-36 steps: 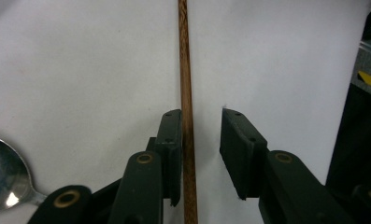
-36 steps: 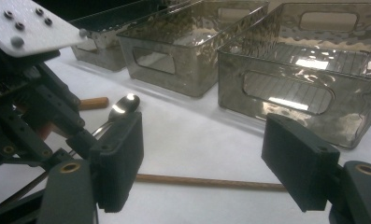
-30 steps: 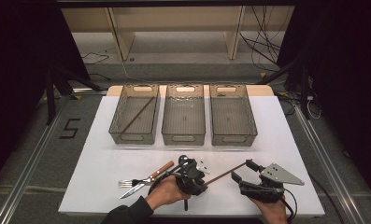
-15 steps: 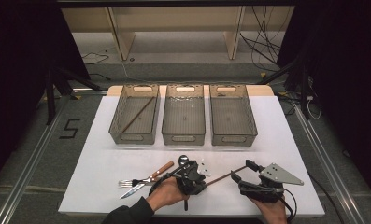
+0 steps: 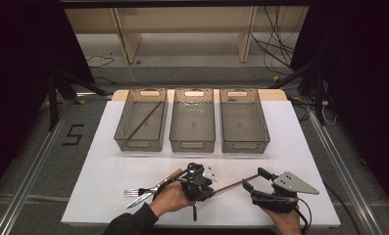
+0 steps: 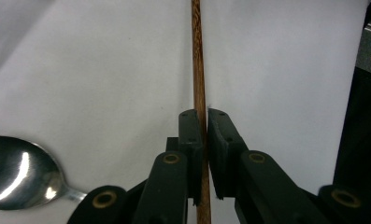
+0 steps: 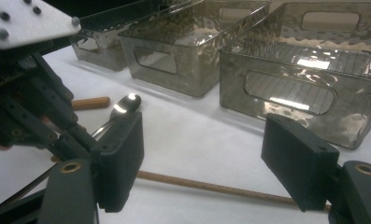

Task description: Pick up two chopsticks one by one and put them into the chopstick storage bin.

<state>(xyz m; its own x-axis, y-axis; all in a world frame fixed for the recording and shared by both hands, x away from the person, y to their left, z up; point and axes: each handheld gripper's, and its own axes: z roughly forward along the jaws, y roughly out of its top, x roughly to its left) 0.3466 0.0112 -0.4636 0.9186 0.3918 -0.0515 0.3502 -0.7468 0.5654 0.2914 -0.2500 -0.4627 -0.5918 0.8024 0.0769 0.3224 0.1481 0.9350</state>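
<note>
Three grey bins (image 5: 192, 122) sit in a row across my white desk (image 5: 300, 161).
Below them, my left tongs (image 5: 212, 190) have just been closing and now pinch the wooden chopstick (image 6: 199, 70), which lies on the desk toward my right tongs (image 7: 202, 163); those stand wide apart over its far end. A spoon (image 6: 19, 170) lies just beside the left tongs.

A shiny steel spoon (image 6: 19, 170) lies on the white table cover (image 6: 94, 70) left of the left gripper view's jaws. Three smoky clear plastic bins (image 7: 286, 88) stand beyond the right gripper view's jaws; a wooden-handled utensil (image 7: 90, 103) lies left of them.
</note>
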